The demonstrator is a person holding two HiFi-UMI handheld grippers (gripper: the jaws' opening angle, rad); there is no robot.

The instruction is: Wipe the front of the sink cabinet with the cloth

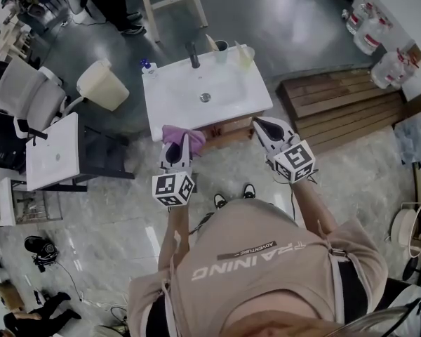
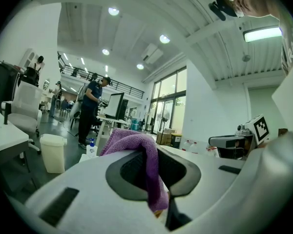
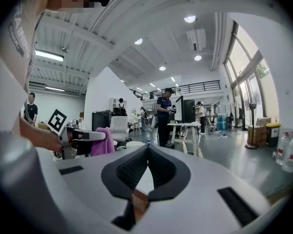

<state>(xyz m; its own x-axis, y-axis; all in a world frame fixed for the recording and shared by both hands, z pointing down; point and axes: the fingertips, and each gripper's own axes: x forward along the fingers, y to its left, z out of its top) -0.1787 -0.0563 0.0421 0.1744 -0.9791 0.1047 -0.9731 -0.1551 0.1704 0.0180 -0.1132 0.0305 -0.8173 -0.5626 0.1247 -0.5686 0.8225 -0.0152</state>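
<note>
Mid-frame in the head view, the left gripper (image 1: 177, 148) is clamped on a crumpled purple microfibre cloth (image 1: 177, 133) at the front edge of the white-topped wooden sink cabinet (image 1: 228, 128), while the right gripper (image 1: 261, 126), jaws closed together on nothing, sits just right by the same front.

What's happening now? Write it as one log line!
left gripper: shut on cloth | cloth: purple, at sink cabinet front edge | right gripper: shut, empty

One cloth (image 1: 174, 133), one sink cabinet (image 1: 174, 98), one cream bin (image 1: 102, 85), one left gripper (image 1: 177, 147), one right gripper (image 1: 259, 126).
</note>
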